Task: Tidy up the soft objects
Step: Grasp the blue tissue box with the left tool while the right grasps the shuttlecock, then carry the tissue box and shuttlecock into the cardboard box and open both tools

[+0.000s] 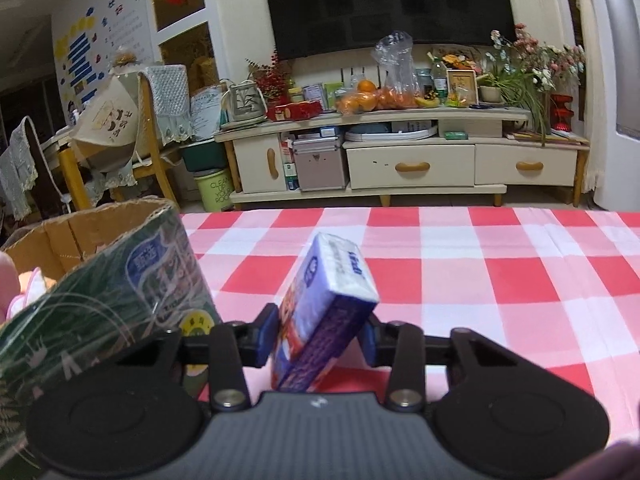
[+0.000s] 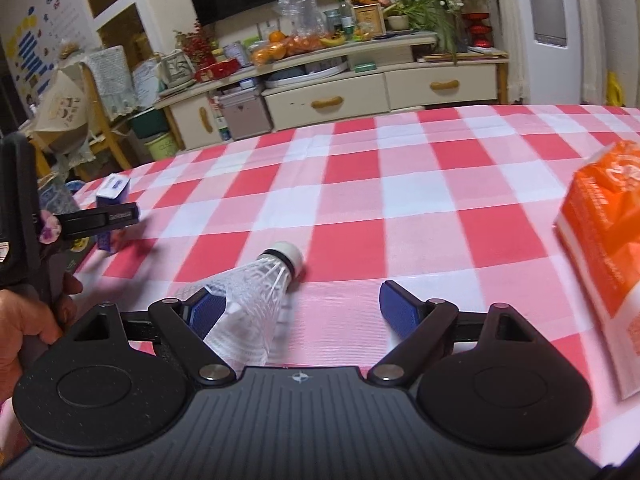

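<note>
A small purple-and-white tissue pack [image 1: 328, 300] stands tilted between the blue pads of my left gripper [image 1: 318, 334], which is shut on it just above the red-and-white checked tablecloth [image 1: 500, 280]. The right wrist view shows the same pack [image 2: 112, 194] at the far left, in the left gripper's finger [image 2: 120, 216]. My right gripper [image 2: 302, 308] is open. A white shuttlecock [image 2: 256, 296] lies on its side between the fingers, its skirt against the left pad. An orange soft pack [image 2: 604, 240] lies to the right.
A green printed package [image 1: 120, 300] leans at the left, in front of an open cardboard box [image 1: 80, 232] with something pink [image 1: 16, 288] at its edge. A person's hand [image 2: 24, 320] holds the left gripper. Beyond the table's far edge stands a cream TV cabinet [image 1: 400, 160].
</note>
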Demonstrator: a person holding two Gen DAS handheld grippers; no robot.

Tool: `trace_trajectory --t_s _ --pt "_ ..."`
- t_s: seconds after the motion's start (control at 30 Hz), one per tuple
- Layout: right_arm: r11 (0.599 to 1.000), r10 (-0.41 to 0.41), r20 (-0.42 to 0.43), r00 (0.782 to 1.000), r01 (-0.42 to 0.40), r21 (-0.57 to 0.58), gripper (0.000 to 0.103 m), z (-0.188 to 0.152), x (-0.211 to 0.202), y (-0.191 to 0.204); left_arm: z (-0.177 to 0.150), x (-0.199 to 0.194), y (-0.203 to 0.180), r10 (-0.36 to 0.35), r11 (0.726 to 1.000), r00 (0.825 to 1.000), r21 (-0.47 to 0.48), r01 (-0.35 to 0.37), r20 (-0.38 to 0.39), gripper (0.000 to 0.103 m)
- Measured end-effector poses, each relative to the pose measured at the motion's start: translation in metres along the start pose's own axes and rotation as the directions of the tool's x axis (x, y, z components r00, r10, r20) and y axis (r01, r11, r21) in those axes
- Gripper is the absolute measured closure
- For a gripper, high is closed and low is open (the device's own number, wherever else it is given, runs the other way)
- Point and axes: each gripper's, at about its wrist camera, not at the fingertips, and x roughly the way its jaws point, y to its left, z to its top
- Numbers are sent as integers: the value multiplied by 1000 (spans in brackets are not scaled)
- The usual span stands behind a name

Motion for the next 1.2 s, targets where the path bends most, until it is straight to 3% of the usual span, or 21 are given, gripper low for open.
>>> trace_trajectory --t_s 0.07,0.1,0.17,0.23,0.5,0.77,1.2 --pt "999 -11 4 1000 11 -32 0 -1 3 5 0 -2 0 -10 1000 1000 5 10 -6 76" --pt "999 -16 8 1000 17 -48 5 -2 4 8 0 -3 0 -14 1000 1000 6 14 -7 78" --pt "997 -22 14 1000 23 -72 25 -2 6 11 0 -6 1 -21 1000 1000 6 21 -6 79" --pt "995 -29 17 999 30 -99 58 -2 8 14 -1 -9 1 -31 999 999 9 31 -8 79" --pt "985 -52 45 998 59 -160 94 -3 9 19 -3 -27 -5 -84 996 996 40 84 -3 80" --pt "984 -63 78 995 75 -159 97 -4 3 19 -1 -56 -6 -138 989 990 66 136 23 80" --pt "999 -22 112 993 24 -22 97 -1 -19 5 6 -115 12 -211 975 975 88 204 76 80"
